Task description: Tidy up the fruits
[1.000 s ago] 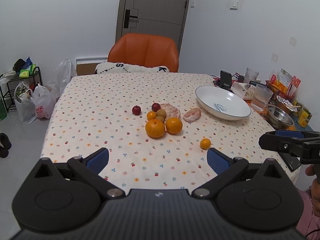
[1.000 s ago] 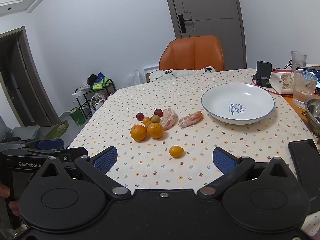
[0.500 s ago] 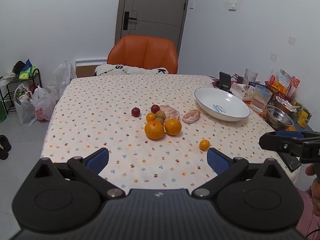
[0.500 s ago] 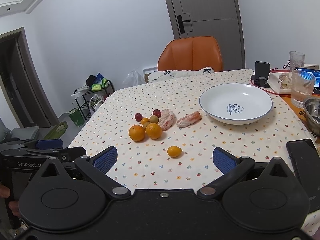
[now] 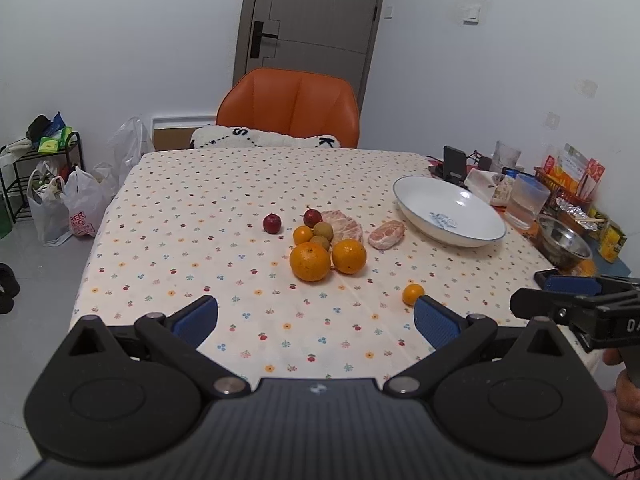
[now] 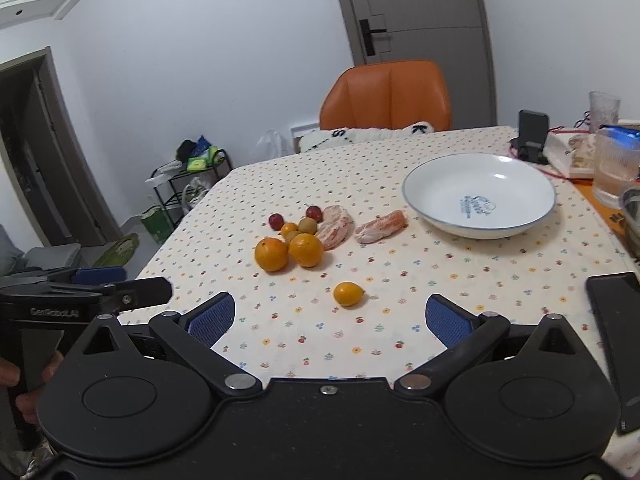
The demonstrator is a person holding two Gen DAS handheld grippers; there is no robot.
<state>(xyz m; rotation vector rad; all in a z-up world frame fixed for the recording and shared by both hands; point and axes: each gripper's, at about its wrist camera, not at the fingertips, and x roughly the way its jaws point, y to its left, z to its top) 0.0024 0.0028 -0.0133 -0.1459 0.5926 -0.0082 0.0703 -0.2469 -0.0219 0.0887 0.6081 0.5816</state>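
Fruit lies in a cluster mid-table: two large oranges [image 5: 310,261] [image 5: 349,255], a small orange [image 5: 302,235], two brownish fruits [image 5: 323,231], two red plums [image 5: 272,223] [image 5: 312,217] and two peeled pomelo pieces [image 5: 344,225] [image 5: 386,234]. A lone small orange [image 6: 349,293] sits nearer, just ahead of my right gripper [image 6: 328,320], which is open and empty. My left gripper [image 5: 316,318] is open too, over the table's near edge. An empty white bowl [image 6: 480,196] stands at the right.
Orange chair [image 5: 288,108] at the far side. Right edge holds a phone stand [image 5: 454,162], glass cup [image 5: 526,200], steel bowl [image 5: 564,240] and snack packs. A black phone [image 6: 616,340] lies near right. Bags and a rack [image 5: 44,184] stand on the floor left.
Both grippers have edged slightly forward toward the fruit; the lone small orange now sits closer to the right gripper's fingers. Both stay open.
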